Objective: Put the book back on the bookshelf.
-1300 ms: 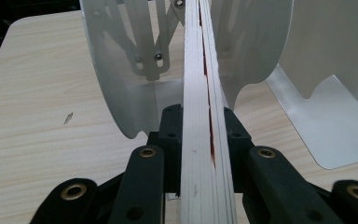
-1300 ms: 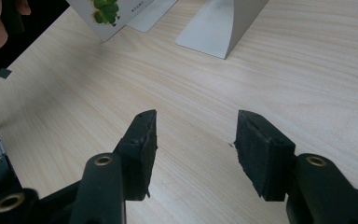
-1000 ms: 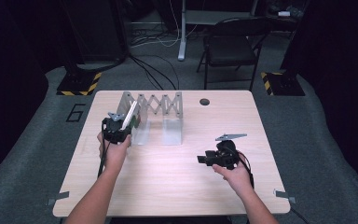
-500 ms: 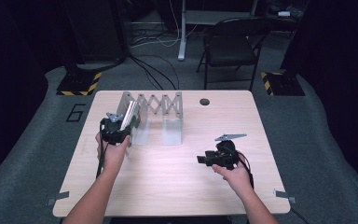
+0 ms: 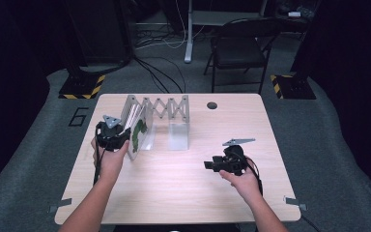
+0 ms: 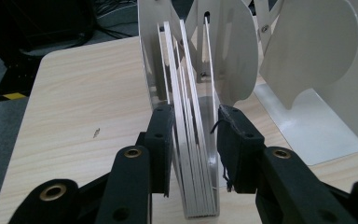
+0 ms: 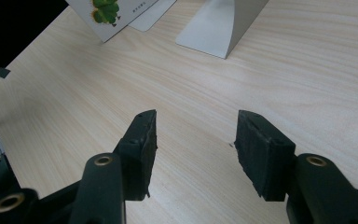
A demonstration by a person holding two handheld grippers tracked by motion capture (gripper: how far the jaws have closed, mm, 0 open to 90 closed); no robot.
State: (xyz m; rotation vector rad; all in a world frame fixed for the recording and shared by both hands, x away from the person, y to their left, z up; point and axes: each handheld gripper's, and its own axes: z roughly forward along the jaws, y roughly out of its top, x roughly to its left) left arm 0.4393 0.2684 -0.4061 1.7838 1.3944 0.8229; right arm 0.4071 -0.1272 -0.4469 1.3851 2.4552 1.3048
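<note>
Table: pale wood-grain top (image 5: 174, 193), bare over most of its near half; a small dark round spot (image 5: 212, 105) lies near the far edge.
Room: grey carpet, a black folding chair (image 5: 239, 46) beyond the table, cables on the floor, yellow-and-black striped blocks at both far corners — the rest is dark.
Rack: a white metal expanding file rack (image 5: 166, 116) stands on the far left part of the table.
Books: a stack of thin white booklets (image 6: 193, 154) stands on edge in the rack's left end; the outermost cover bears a green leaf print (image 5: 139, 133).
Left gripper: (image 6: 193, 149) its jaws sit on either side of the stack, close to it — whether they press it, I cannot tell.
Right gripper: (image 7: 193, 149) jaws spread wide over bare wood, well apart from the rack.
Hidden: the booklets' lower edges are cut off in the left gripper view; the cover text is too small to read.
</note>
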